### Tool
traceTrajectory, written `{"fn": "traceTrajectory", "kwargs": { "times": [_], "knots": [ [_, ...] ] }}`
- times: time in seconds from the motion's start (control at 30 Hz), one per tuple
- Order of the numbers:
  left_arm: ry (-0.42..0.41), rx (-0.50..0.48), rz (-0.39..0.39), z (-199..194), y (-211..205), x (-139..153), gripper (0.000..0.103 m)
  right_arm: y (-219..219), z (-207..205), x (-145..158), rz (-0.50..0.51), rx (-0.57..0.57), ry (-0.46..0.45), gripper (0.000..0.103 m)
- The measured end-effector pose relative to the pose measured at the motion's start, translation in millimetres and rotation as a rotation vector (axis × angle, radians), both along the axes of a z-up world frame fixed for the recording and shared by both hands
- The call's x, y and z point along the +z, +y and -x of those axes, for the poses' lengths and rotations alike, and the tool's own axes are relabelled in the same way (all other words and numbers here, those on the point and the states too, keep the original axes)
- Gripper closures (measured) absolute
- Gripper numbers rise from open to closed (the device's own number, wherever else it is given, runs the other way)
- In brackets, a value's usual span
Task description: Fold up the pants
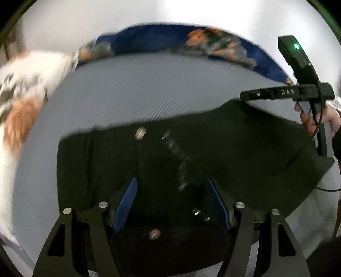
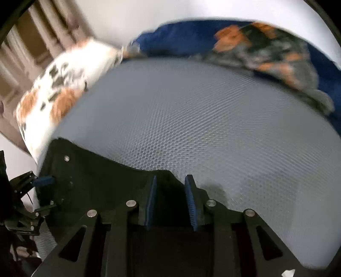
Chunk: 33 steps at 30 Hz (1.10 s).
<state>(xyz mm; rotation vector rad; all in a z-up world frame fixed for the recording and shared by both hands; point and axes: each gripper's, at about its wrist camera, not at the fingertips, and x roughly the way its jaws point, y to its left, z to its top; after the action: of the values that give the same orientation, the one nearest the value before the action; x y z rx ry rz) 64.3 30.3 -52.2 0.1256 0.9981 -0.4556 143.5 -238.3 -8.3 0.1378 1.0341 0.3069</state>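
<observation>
Black pants (image 1: 191, 153) with a metal button and zipper lie on a grey textured bed surface (image 1: 132, 91). My left gripper (image 1: 172, 202) is open, its blue pads spread over the waistband near the fly. My right gripper (image 2: 170, 200) has its blue pads a little apart with a fold of the pants (image 2: 102, 185) between them; the grip is unclear. The right gripper also shows in the left wrist view (image 1: 255, 95) at the pants' far right edge. The left gripper shows in the right wrist view (image 2: 42, 181) at the far left.
A white, orange and grey patterned cloth (image 2: 64, 85) lies at the far left of the bed. A blue patterned cloth (image 2: 266, 53) lies along the far edge. A white wall (image 1: 170, 12) is behind. The grey surface (image 2: 202, 117) stretches ahead of the pants.
</observation>
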Motion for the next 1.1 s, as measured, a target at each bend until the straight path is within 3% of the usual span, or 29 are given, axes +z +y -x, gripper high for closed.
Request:
{"fn": "traceTrajectory", "kwargs": {
  "times": [0.13,0.27,0.47,0.73,1.1],
  "knots": [
    [-0.079,-0.111,0.030,-1.6,-37.5,29.7,0.035,-41.6,50.3,11.3,0.060,-0.110,-0.012,0.076],
    [-0.096,-0.233,0.077,-16.1,-93.8,41.0,0.035,-79.9,90.7,0.4,0.162,-0.232,0.018,0.074],
    [-0.065,-0.354,0.111,-36.5,-178.3,29.6,0.035,-105.3,113.8,-24.4,0.130,-0.328,0.065,0.074],
    [0.001,-0.260,0.020,-86.2,-206.7,-2.0,0.036,-129.0,110.0,-39.0,0.206,-0.394,0.036,0.078],
    [-0.002,-0.208,-0.044,-90.5,-202.1,-8.1,0.036,-271.0,171.3,-46.5,0.269,-0.701,0.085,0.077]
  ]
}}
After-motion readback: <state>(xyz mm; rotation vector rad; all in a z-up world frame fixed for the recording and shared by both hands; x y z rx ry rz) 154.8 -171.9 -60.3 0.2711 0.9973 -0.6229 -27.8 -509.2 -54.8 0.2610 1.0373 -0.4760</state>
